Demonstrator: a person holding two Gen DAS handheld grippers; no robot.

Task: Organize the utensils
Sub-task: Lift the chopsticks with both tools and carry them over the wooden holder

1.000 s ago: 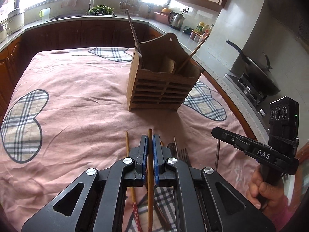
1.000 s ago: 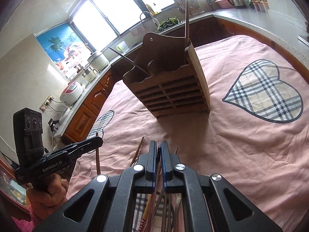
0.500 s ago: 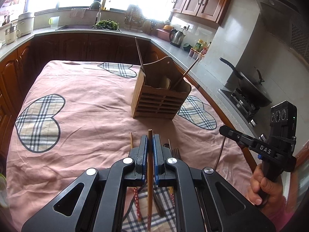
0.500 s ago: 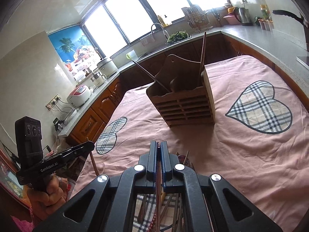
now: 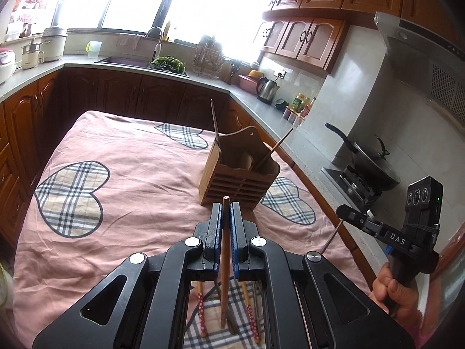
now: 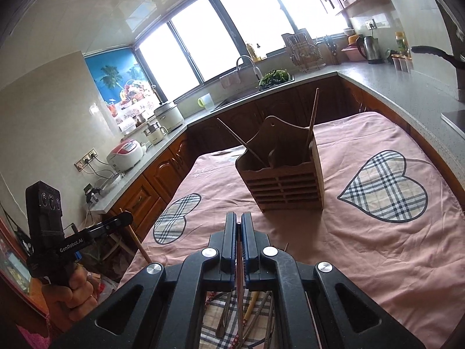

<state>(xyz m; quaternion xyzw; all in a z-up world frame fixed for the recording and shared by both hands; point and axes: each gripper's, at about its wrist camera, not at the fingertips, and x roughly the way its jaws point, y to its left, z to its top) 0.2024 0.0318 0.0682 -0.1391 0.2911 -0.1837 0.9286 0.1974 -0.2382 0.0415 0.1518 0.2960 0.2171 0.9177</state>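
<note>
Left gripper (image 5: 226, 212) clamped on a plain wooden chopstick (image 5: 223, 261); right gripper (image 6: 239, 226) pinching a thin dark chopstick (image 6: 239, 273). Slatted wooden utensil holder (image 5: 237, 179) standing ahead on the pink heart-patterned cloth (image 5: 130, 174). Best tipped upright over a compartment before letting go.

Wooden utensil holder (image 5: 238, 180), slatted front and tall arched back, upright on the pink cloth, far centre. Two chopsticks (image 5: 215, 122) inside, leaning outward to left and right; a pale wooden spoon head between them. Brown wooden chopstick (image 5: 224, 250) clamped between the left gripper (image 5: 226, 206) fingers, tip poking just beyond them. Thin dark stick (image 6: 239, 276) pinched in the right gripper (image 6: 239, 218), hanging below it. Near edge: loose utensils (image 5: 250, 311) on a plaid patch, among them red dotted chopsticks and metal cutlery.
</note>
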